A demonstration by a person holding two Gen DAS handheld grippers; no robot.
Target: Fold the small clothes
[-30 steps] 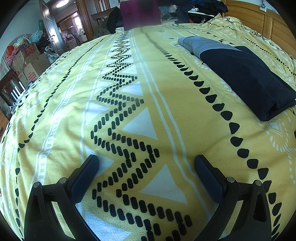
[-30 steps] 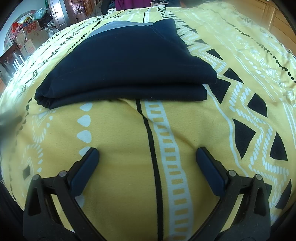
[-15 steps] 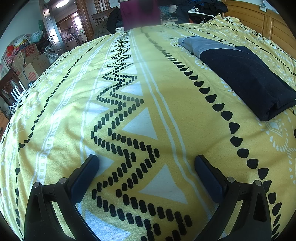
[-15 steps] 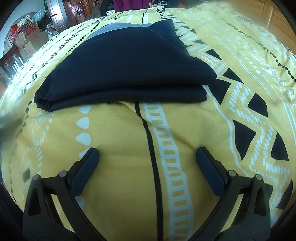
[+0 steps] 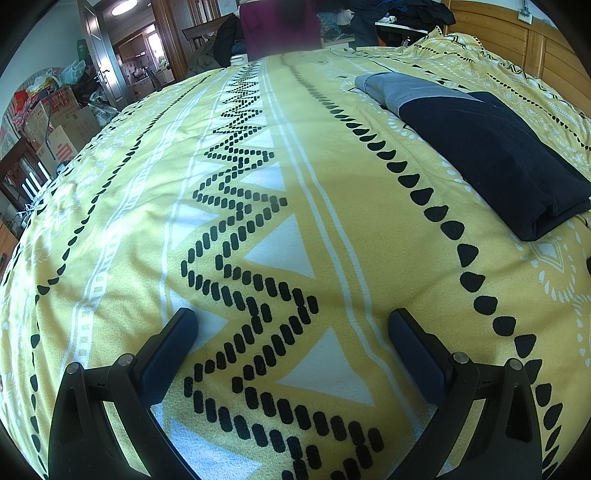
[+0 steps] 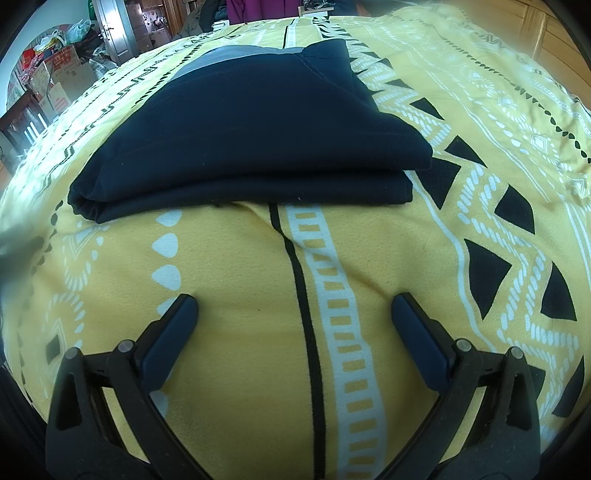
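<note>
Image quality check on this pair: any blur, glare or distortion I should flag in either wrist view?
Left wrist view: sharp, strong fisheye bulge in the bedspread, black vignette corners, ceiling lamp bright but contained. Right wrist view: folded dark garment sharp, but the wooden headboard at upper right is hazy and washed out, and a blurred smear sits at the left edge. Both grippers' fingers are in focus.

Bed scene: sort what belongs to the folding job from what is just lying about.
Job:
- folded dark garment
- left gripper, open
- right gripper, open

Lying about:
- yellow patterned bedspread
- cardboard boxes
- wooden headboard
</note>
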